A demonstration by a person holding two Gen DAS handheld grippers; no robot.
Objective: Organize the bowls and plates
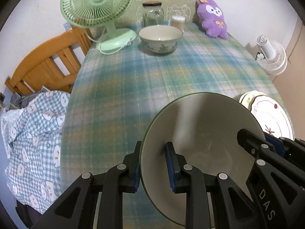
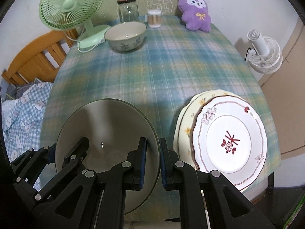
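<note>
A large plain cream bowl (image 1: 205, 126) (image 2: 106, 122) hangs tilted above the near part of the plaid tablecloth (image 1: 133, 80), held by its rim from both sides. My left gripper (image 1: 154, 164) (image 2: 66, 147) is shut on the bowl's left rim. My right gripper (image 2: 152, 152) (image 1: 257, 137) is shut on its right rim. A smaller floral bowl (image 1: 160, 38) (image 2: 125, 36) stands upright at the far side of the table. At the near right, a white plate with a red motif (image 2: 228, 139) (image 1: 270, 114) rests on a yellow flowered plate (image 2: 186, 126).
At the back stand a green desk fan (image 1: 97, 5), a glass jar (image 1: 152, 13), a tub of cotton swabs (image 1: 177, 22) and a purple plush toy (image 1: 212, 19). A wooden chair (image 1: 49, 63) and checked bedding (image 1: 36, 133) lie left. A white fan (image 2: 265, 53) is off the table's right edge.
</note>
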